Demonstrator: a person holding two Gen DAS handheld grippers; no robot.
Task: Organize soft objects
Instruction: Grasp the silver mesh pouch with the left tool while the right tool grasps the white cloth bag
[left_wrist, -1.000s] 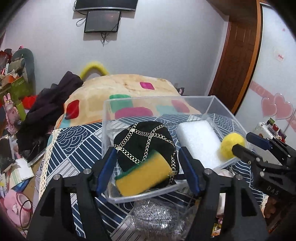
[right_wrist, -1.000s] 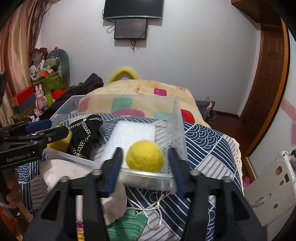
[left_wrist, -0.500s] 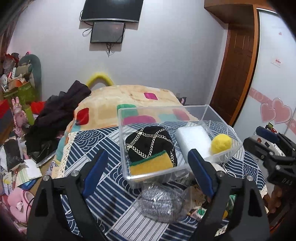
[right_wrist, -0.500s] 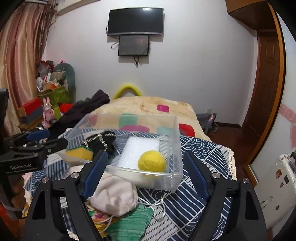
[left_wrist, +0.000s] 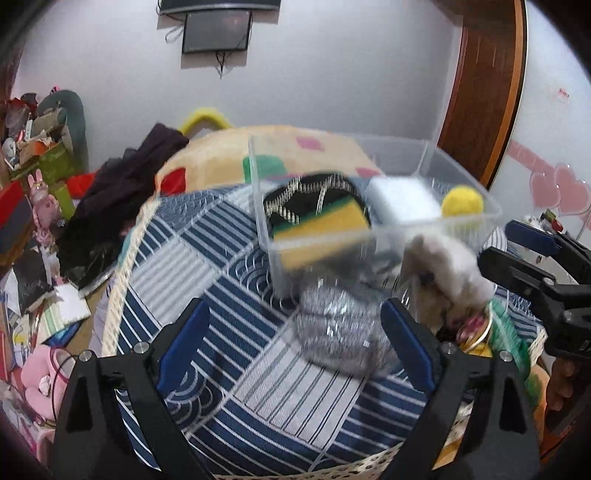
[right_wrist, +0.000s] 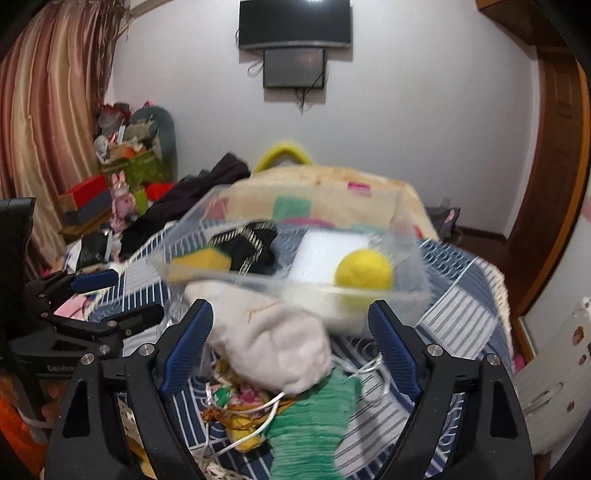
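A clear plastic bin (left_wrist: 461, 221) (right_wrist: 406, 295) on the blue patterned cloth holds a yellow-green sponge (left_wrist: 321, 229) (right_wrist: 201, 263), a black pouch with gold chain (left_wrist: 314, 192) (right_wrist: 251, 243), a white foam block (left_wrist: 402, 199) (right_wrist: 325, 254) and a yellow ball (left_wrist: 461, 201) (right_wrist: 364, 273). In front of the bin lie a silver scrubber (left_wrist: 340, 332), a white pouch (left_wrist: 447, 266) (right_wrist: 277, 343) and a green knit cloth (right_wrist: 314, 424). My left gripper (left_wrist: 295, 347) is open and empty, just before the scrubber. My right gripper (right_wrist: 291, 347) is open and empty over the white pouch.
The table's fringed edge (left_wrist: 122, 280) is at the left, with floor clutter (left_wrist: 37, 314) below. A bed with a patterned cover (left_wrist: 229, 155) and dark clothes (left_wrist: 122, 206) lies behind. A string and small colourful items (right_wrist: 240, 402) lie beside the green cloth.
Both grippers let go of the sponge and the ball, which now lie in the bin, then drew back and lowered toward the items in front of it.
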